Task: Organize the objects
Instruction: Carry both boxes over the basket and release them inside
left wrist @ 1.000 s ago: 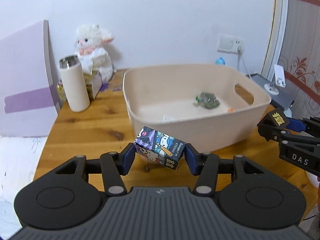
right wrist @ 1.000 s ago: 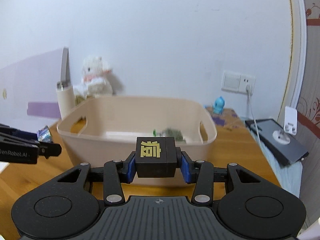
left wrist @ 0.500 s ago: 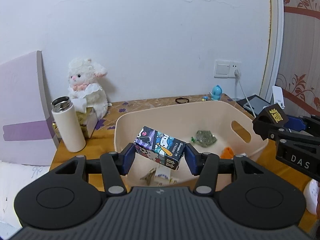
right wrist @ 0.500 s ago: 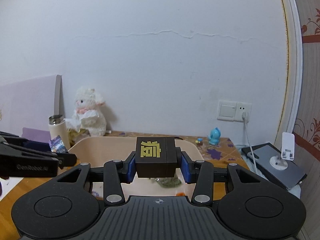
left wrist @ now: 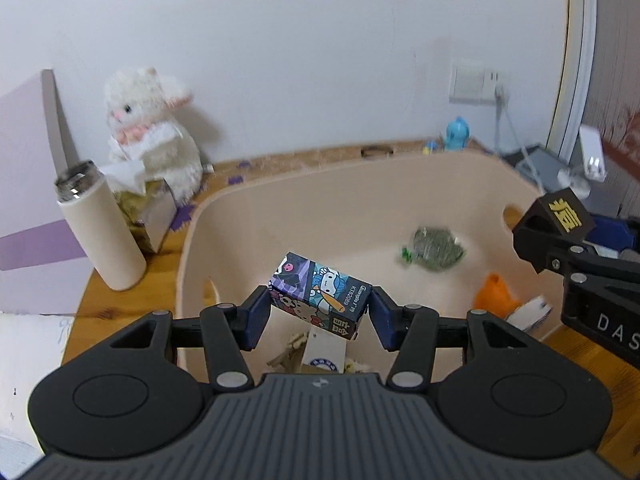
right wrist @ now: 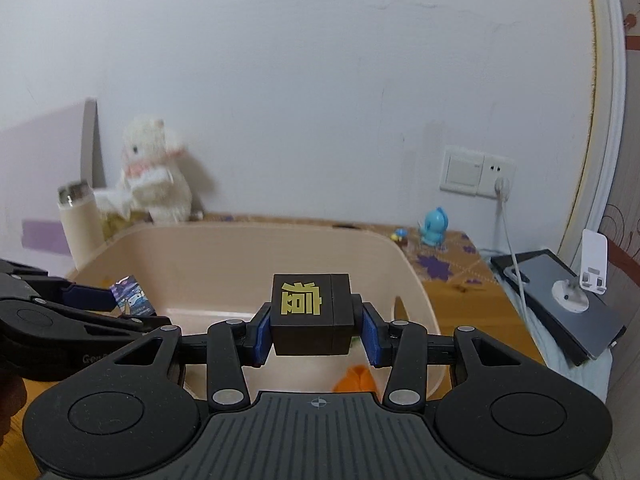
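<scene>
Left wrist | left hand-held gripper (left wrist: pixel 320 312) clamps cartoon-print carton (left wrist: pixel 320 296), tilted | right hand-held gripper (right wrist: pixel 312 330) grips black cube (right wrist: pixel 311 314)

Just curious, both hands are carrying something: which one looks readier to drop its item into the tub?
Probably left. Its tool holds the cartoon carton well inside the beige tub. The right tool grips its black cube near the tub's near rim.
</scene>
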